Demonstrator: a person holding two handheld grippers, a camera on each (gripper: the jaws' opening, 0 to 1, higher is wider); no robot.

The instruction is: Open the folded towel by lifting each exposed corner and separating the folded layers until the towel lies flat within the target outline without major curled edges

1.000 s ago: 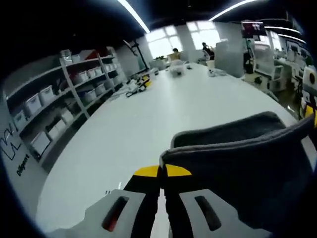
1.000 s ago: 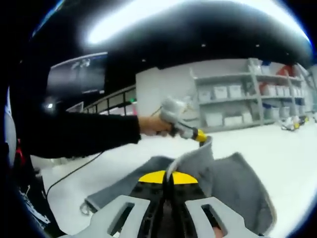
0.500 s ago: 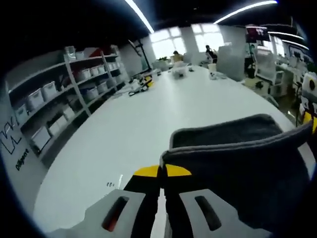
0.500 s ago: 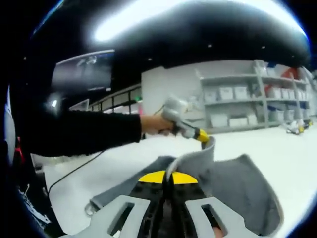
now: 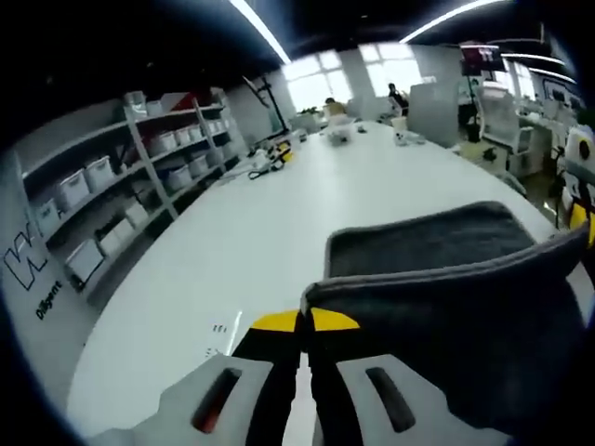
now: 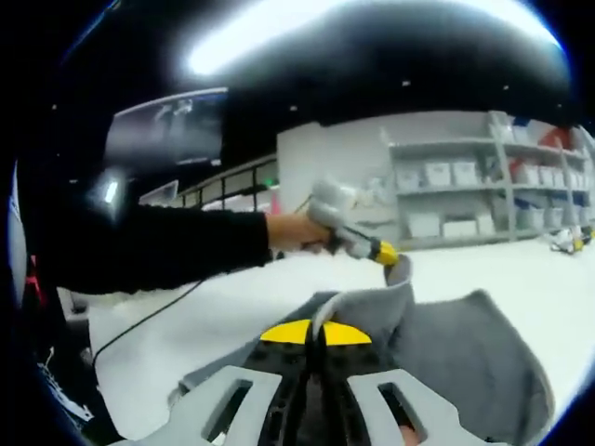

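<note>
Lettering on the white panel (image 5: 37, 279) at the left edge of the left gripper view reads "Diligent" on a slant, with a large "W" above it cut off by the frame; small black marks on the white table (image 5: 232, 251) near the jaws are too small to read. Shelving (image 5: 121, 200) along the wall carries white bins whose labels cannot be made out. Left gripper (image 5: 304, 327) has its jaws pressed together on an edge of the dark grey towel (image 5: 446, 307), which is lifted off the table and drapes to the right, its far end cut off at the frame edge. In the right gripper view, the right gripper (image 6: 315, 336) is likewise clamped on a raised fold of the towel (image 6: 456, 353), the pinch itself hidden between the yellow jaw tips. The left gripper (image 6: 389, 255) enters from the left, held by a hand (image 6: 293, 232) in a black sleeve (image 6: 158, 251), gripping the towel's upturned corner. A black cable (image 6: 149, 321) trails across the table (image 6: 521, 269). A dark screen (image 6: 167, 130) hangs behind, content unreadable.
</note>
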